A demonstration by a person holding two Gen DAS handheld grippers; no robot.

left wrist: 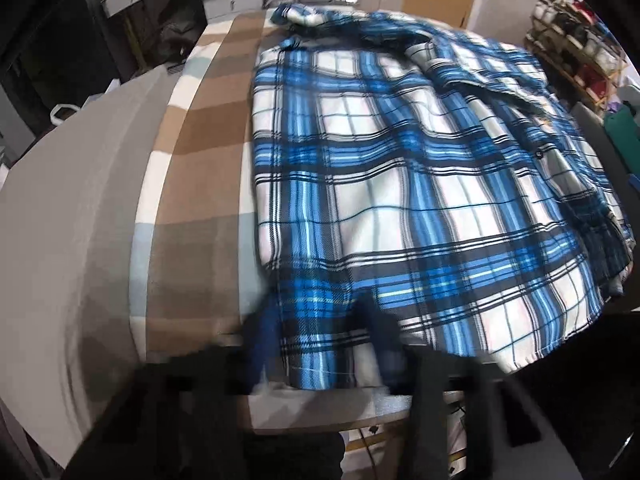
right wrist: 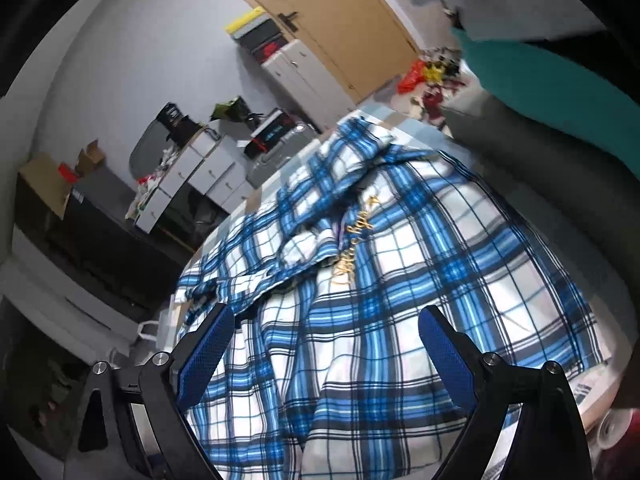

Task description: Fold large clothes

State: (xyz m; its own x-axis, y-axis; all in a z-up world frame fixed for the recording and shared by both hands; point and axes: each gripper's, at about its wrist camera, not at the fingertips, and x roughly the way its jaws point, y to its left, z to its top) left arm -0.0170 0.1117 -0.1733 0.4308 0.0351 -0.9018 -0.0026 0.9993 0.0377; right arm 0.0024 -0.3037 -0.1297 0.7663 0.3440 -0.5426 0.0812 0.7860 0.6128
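A cluttered bedroom: grey drawer units (right wrist: 208, 168) along the wall, a wooden door (right wrist: 340, 28) behind, shelves of oddments (left wrist: 576, 44) off to one side. In the middle, a table or bed under a brown-and-cream striped blanket (left wrist: 200, 168), and spread flat over it a blue-and-white plaid shirt (left wrist: 400, 184), collar end far from the left wrist camera, hem at the near edge, one sleeve (right wrist: 320, 184) already lying crumpled across the chest.

Left gripper (left wrist: 316, 344) down at the near hem corner, badly blurred; fingers (left wrist: 376, 336) drawn close together with the plaid cloth running between them, so apparently clenched on the hem, though the smear hides the actual contact of the pads. Right gripper (right wrist: 326, 348) hovering above the middle of the shirt, blue pads (right wrist: 208, 356) wide apart, nothing between them, not touching the cloth.

Step in hand, by the look of it: taking hold of the hem corner to start a fold, with most of the folding yet to do. Next move, probably: a matching grasp by the right gripper on the opposite hem corner or side edge, then both lifted together and carried across or up toward the collar. Calls for an even lift, enough height to clear the bunched sleeve, and care not to drag the blanket along underneath.
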